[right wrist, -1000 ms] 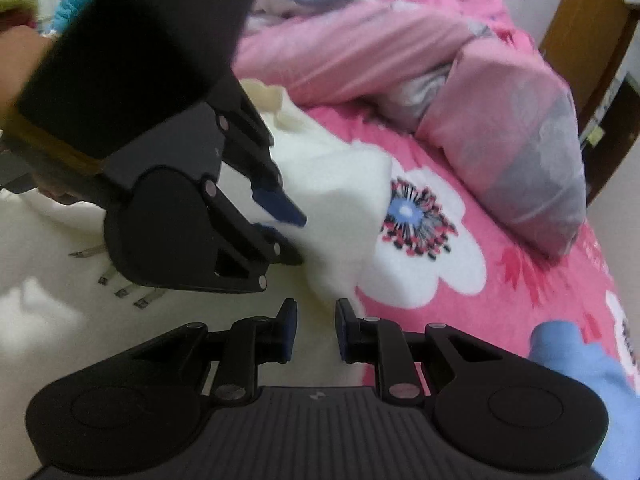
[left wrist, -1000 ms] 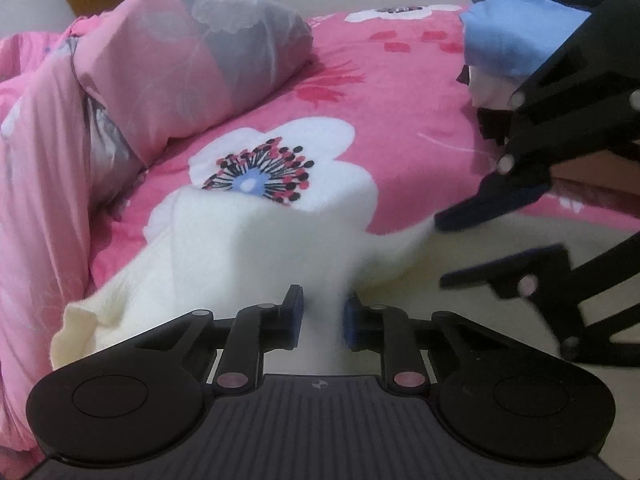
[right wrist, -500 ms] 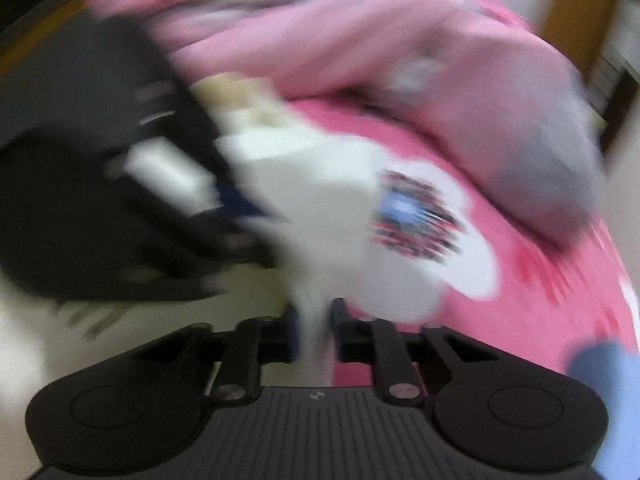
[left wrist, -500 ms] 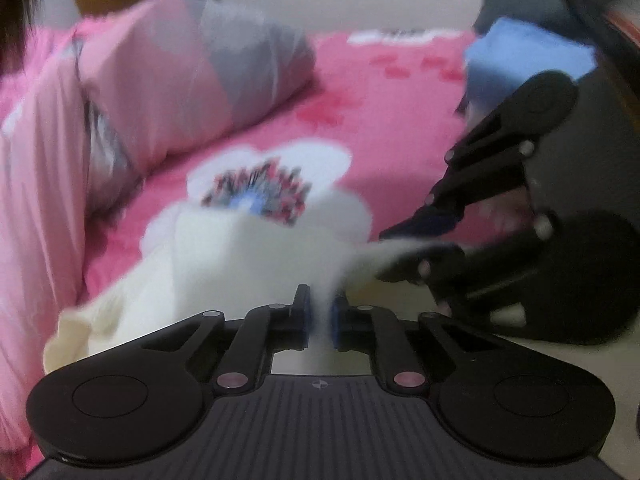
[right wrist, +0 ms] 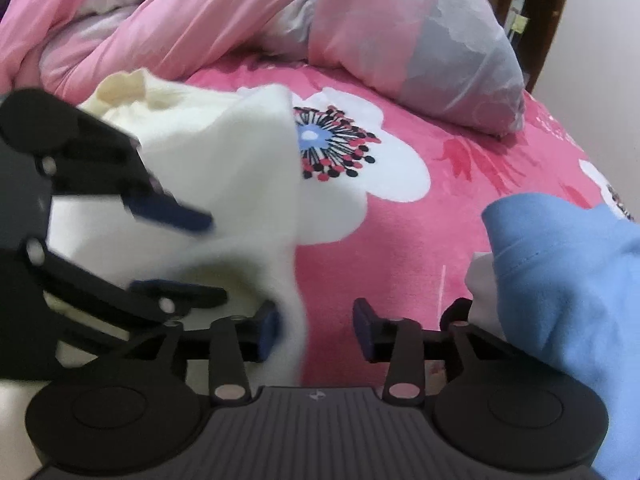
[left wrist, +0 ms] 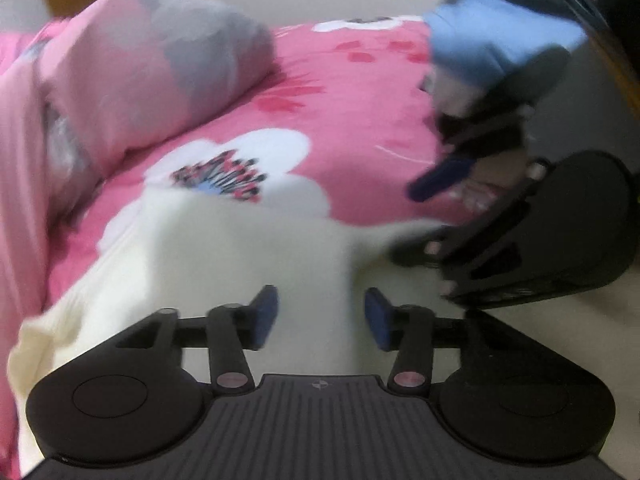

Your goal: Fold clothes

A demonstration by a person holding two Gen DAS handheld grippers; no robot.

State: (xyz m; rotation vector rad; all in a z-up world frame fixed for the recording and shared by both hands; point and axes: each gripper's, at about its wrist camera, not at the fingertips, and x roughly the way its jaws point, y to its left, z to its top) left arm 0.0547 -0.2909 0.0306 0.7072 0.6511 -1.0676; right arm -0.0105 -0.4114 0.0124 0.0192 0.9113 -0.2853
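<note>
Both claws are opening over the cream garment [left wrist: 224, 248] spread on the pink flowered bedspread [right wrist: 460, 208]: the left gripper [left wrist: 318, 316] gripping nothing, the right gripper [right wrist: 314, 326] with a cloth fold loose between its jaws. A folded blue garment [right wrist: 560, 280] crowds its right side. Beyond lies the pink pillow [left wrist: 160, 64]; only the right view shows the bunched quilt [right wrist: 160, 20].

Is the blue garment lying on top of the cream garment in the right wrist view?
No. The blue garment lies at the right on the pink floral bedspread, apart from the cream garment at the left.

Cream garment [right wrist: 224, 168] on bedspread [right wrist: 440, 216], pillow [right wrist: 420, 36] behind, folded stack [right wrist: 560, 288] right
</note>
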